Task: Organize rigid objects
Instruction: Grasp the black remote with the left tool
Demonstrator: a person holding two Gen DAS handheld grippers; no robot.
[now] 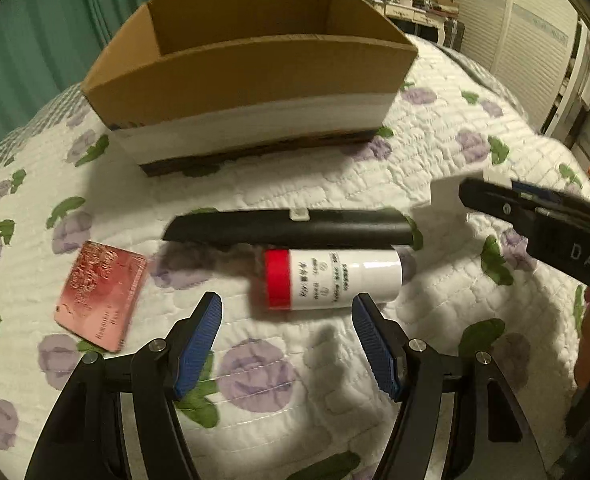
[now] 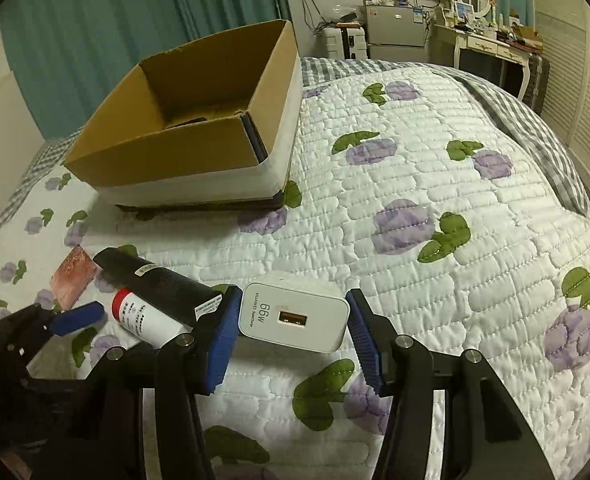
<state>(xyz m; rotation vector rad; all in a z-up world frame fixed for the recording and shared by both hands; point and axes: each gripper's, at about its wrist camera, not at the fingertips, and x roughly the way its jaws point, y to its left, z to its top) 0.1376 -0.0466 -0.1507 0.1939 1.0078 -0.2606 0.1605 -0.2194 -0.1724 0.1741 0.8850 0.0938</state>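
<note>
Charger marking: we read "HUAWEI SuperCharge" and "66W" on the white charger (image 2: 293, 317).
Gripper marking: we read "DAS" (cut off at the frame edge) on the right gripper (image 1: 495, 200).
Bottle print: white bottle (image 1: 331, 280), illegible.

Black bar (image 1: 287, 226) close behind bottle (image 1: 331, 280)

Black tool (image 1: 287, 306), blue ribbed pads (image 1: 203, 334)

Quilt (image 2: 415, 184): white, purple flowers, green leaves. Box (image 1: 251, 76): brown over white band. Bottle (image 1: 335, 280): white, red band. Charger (image 2: 293, 316): white. Card (image 1: 101, 294): pink-red. Pads (image 1: 199, 344): blue.
</note>
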